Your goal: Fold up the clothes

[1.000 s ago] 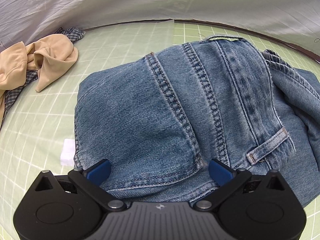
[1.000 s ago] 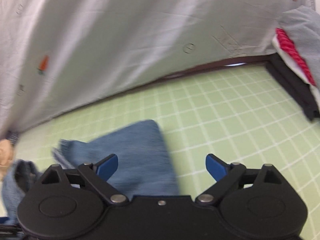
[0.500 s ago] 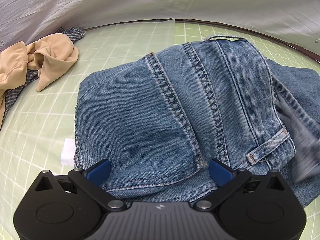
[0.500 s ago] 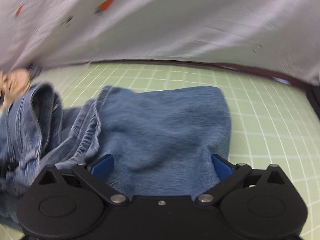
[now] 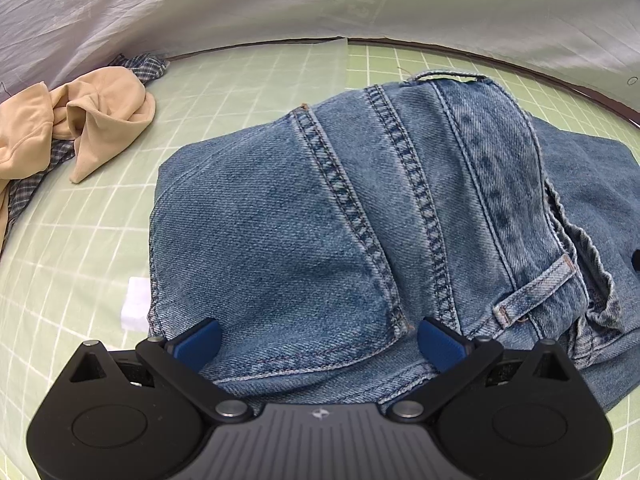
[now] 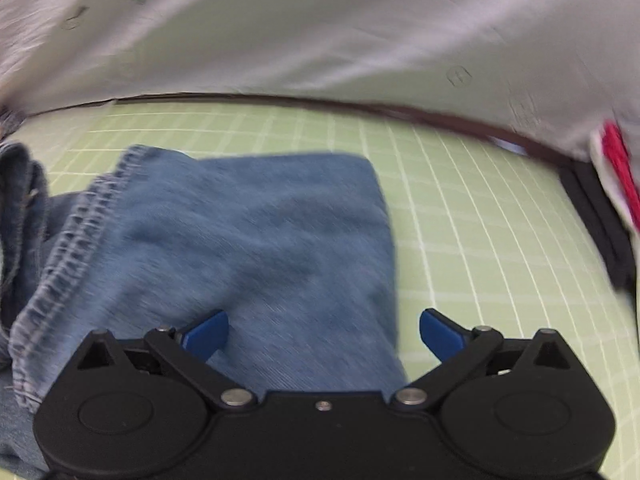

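Hand-held gripper (image 5: 320,340) over unlabelled jeans (image 5: 360,220)

Probably a staged recording workspace, not a home: green gridded cutting mat (image 5: 256,92) covers the tabletop, white sheet backdrop (image 5: 280,0) behind.

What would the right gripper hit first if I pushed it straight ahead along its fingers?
Most likely the folded blue denim jeans: the right gripper is open, and the denim fills the view between and just past its fingers. The blurred frame leaves depth uncertain.
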Demonstrator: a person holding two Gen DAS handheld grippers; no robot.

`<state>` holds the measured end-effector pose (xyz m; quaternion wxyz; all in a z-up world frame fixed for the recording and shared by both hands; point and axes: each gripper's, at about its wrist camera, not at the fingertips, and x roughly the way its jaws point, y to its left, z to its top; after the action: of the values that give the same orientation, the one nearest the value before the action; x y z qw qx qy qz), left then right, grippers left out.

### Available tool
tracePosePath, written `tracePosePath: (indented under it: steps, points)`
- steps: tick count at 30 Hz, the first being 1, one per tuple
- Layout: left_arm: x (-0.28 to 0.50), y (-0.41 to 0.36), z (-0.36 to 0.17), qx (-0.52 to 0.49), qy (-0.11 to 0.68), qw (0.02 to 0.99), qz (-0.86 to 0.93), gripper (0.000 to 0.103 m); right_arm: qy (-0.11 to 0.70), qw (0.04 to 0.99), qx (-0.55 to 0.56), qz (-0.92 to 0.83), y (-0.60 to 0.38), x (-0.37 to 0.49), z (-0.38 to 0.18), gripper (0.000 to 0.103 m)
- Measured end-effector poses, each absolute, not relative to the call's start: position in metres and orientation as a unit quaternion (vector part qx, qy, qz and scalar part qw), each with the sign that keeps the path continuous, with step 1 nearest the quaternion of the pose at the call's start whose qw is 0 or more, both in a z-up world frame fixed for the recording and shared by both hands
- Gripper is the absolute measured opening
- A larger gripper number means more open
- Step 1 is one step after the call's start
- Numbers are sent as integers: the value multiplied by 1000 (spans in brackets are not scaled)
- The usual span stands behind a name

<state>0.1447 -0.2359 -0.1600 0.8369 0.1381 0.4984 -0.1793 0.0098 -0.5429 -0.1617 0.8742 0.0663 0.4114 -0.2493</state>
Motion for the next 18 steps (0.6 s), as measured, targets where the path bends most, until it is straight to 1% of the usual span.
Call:
tracePosePath:
  steps: [4, 8, 11, 14, 18]
  points:
    - [139, -231, -156, 148, 497, 832, -196, 103, 410, 858, 139, -277, -567, -14, -167, 103]
    - [125, -228, -154, 182, 487, 826, -220, 103, 411, 853, 142, -288, -573, -26, -170, 103]
    - [116, -222, -150, 200, 483, 818, -241, 103, 405, 847, 173, -299, -578, -33, -166, 103]
    - [111, -211, -142, 180, 482, 823, -240, 103, 391, 843, 178, -324, -582, -44, -158, 103]
    - [113, -186, -132, 115, 491, 836, -216, 103, 400, 829, 179, -346, -592, -55, -164, 102]
